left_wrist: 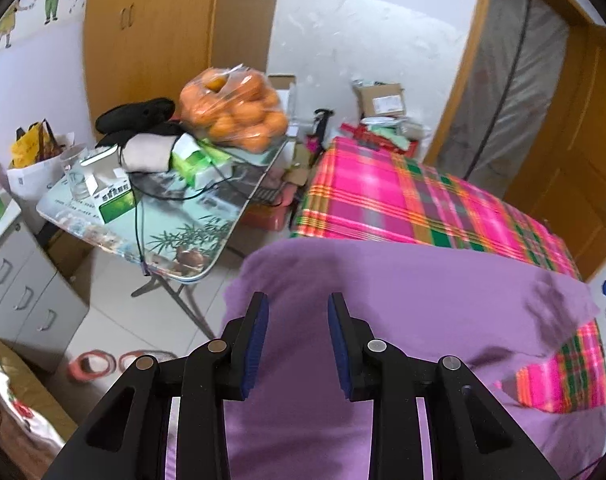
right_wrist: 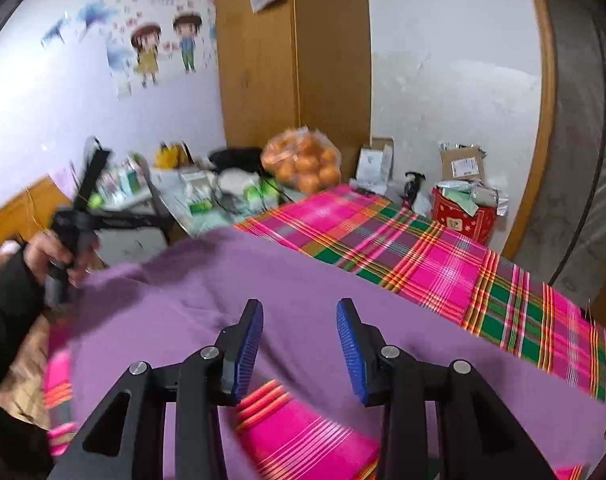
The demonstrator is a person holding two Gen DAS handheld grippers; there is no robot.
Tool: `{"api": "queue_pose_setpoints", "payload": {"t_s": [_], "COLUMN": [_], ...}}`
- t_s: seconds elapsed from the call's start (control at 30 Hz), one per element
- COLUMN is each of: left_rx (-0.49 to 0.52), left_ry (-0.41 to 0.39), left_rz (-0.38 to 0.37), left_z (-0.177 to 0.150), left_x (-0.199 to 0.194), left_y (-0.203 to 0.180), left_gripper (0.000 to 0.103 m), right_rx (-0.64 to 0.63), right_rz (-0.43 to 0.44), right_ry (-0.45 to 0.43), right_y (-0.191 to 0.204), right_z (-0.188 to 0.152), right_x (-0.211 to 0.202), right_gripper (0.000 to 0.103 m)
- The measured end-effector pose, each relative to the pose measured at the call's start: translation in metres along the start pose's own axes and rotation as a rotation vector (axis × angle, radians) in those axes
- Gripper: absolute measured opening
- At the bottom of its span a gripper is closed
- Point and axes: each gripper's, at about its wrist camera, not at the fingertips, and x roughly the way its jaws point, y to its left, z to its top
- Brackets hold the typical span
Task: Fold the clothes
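Observation:
A purple garment (left_wrist: pixel 403 280) lies spread over the pink and green plaid sheet (left_wrist: pixel 383 200) on the bed. My left gripper (left_wrist: pixel 298 298) hovers over the garment's left part, its blue pads apart with only flat cloth showing between them. In the right wrist view the same purple garment (right_wrist: pixel 263 280) covers the near half of the plaid sheet (right_wrist: pixel 423 256). My right gripper (right_wrist: pixel 299 304) stands open above it with nothing between its pads. A person's hand (right_wrist: pixel 49 254) grips the left tool at the garment's far left edge; that part is blurred.
A folding table (left_wrist: pixel 207 236) beside the bed carries a bag of oranges (left_wrist: pixel 233 116), boxes and cables. Grey drawers (left_wrist: pixel 23 292) stand at the left and a wooden wardrobe (right_wrist: pixel 295 60) behind. A red box (right_wrist: pixel 463 216) sits past the bed's far corner.

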Motion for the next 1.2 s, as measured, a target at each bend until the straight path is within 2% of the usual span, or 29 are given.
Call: {"api": "queue_pose_setpoints", "payload": {"t_s": [0.17,0.4,0.5,0.7,0.9,1.2], "left_rx": [-0.013,0.063,0.095,0.185,0.261,0.286], "left_ry": [0.051,0.068,0.099,0.121,0.116,0.119], "left_rz": [0.013,0.019,-0.003,-0.014,-0.041,-0.086], "left_z": [0.018,0.035,0.037,0.038,0.040,0.040], "left_x": [0.034,0.076,0.093,0.108,0.114,0.115], "left_y": [0.019,0.019,0.019,0.013,0.002,0.003], "left_gripper": [0.031,0.031,0.031,0.033,0.033,0.034], "right_rx": [-0.023,-0.038,-0.054,-0.090,-0.093,-0.092], "right_rz": [0.012,0.028,0.039,0.062,0.092,0.125], "right_ry": [0.115,0.171,0.185,0.210,0.255,0.243], "right_y": [-0.026,-0.052,-0.059,-0.069,-0.079,-0.089], "right_z": [0.002,0.007,0.013,0.020,0.010,0.016], "right_x": [0.065,0.124,0.142,0.165,0.179,0.181], "right_gripper": [0.039,0.039,0.039,0.039,0.041,0.042]}}
